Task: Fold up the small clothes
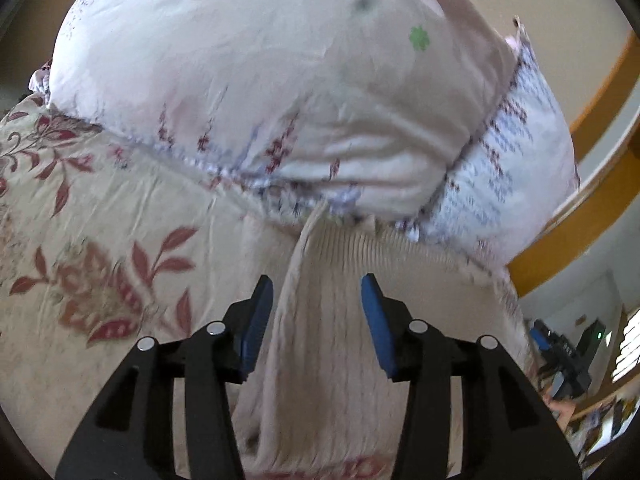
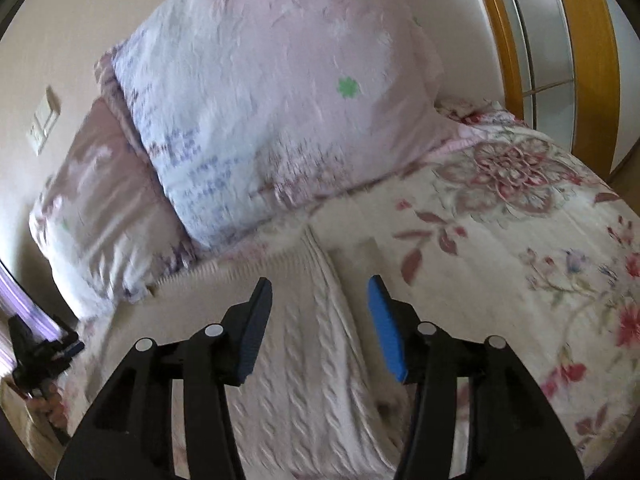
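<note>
Knitwear first: a cream cable-knit sweater [image 2: 316, 344] is laid flat on a bed, on a floral bedspread [image 2: 520, 248], and is seen from both wrist views. In the right view, the right hand-held gripper [image 2: 320, 320] is held just above it with its blue pads spread apart; nothing is pinched, and the cable pattern is seen right between and under the fingers. The ribbed hem is found just ahead of the fingertips, close to the pillows.

In the left view, the left hand-held gripper [image 1: 318, 320] is spread too, nothing being squeezed by the pads. A raised fold or edge of the sweater [image 1: 328, 320] runs up the gap between the fingers, though whether either pad is touched by the knit can't be told, since it's all a bit motion-blurred.

Differences between views: two pillows are shown only by the right camera, a pale lilac pillow [image 2: 280, 112] ahead of the gripper and a pinker pillow [image 2: 92, 200] tucked off to its left, plus a wall switch [image 2: 42, 120] further left and a wooden-framed window [image 2: 540, 40] up to the right. The other hand-held gripper is also caught at that view's far left edge. In the left view only the one big pillow [image 1: 260, 80] is seen filling everything ahead, with a wooden frame [image 1: 580, 180] and some cluttered room stuff off to the right.
</note>
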{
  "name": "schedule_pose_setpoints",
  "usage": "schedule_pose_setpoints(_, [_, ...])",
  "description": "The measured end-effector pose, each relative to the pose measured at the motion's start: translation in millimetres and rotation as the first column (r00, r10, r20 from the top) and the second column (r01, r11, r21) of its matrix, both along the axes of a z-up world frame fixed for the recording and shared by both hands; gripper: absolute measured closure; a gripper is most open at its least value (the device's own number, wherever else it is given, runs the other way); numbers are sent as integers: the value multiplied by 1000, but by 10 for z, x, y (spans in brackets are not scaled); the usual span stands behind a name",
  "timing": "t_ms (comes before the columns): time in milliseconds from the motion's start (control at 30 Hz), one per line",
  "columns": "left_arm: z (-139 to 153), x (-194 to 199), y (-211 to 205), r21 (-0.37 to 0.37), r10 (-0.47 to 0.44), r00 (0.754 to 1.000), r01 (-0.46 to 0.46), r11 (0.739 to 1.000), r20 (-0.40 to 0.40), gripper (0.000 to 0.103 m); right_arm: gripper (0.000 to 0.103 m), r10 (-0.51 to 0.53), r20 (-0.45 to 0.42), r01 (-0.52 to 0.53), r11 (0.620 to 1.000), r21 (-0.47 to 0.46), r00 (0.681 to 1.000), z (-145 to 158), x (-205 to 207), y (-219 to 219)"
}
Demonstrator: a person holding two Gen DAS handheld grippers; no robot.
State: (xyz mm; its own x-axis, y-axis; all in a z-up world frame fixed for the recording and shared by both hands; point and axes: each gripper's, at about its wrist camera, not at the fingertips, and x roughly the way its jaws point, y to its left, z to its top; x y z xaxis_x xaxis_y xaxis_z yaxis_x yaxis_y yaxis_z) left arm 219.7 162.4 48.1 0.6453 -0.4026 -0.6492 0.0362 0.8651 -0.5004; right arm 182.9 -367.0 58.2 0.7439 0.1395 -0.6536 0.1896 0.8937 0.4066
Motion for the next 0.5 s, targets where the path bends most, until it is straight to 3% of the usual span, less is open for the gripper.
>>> schedule_pose_setpoints(333, [-273,-190,-102,42,-56,996,59,997,-70,58,59,53,-115,-61,996,-68,992,-301,-127,113])
schedule_pose_setpoints(433, [-358,-193,-133,52,-57,994,62,997,-89,63,64,64,-141,-78,993,-91,988,-374,-119,176])
schedule_pose_setpoints(500, [-385,-200,-148,66,-57,994,63,996,-90,72,74,67,-145,-86,989,-124,987,-399,-127,219])
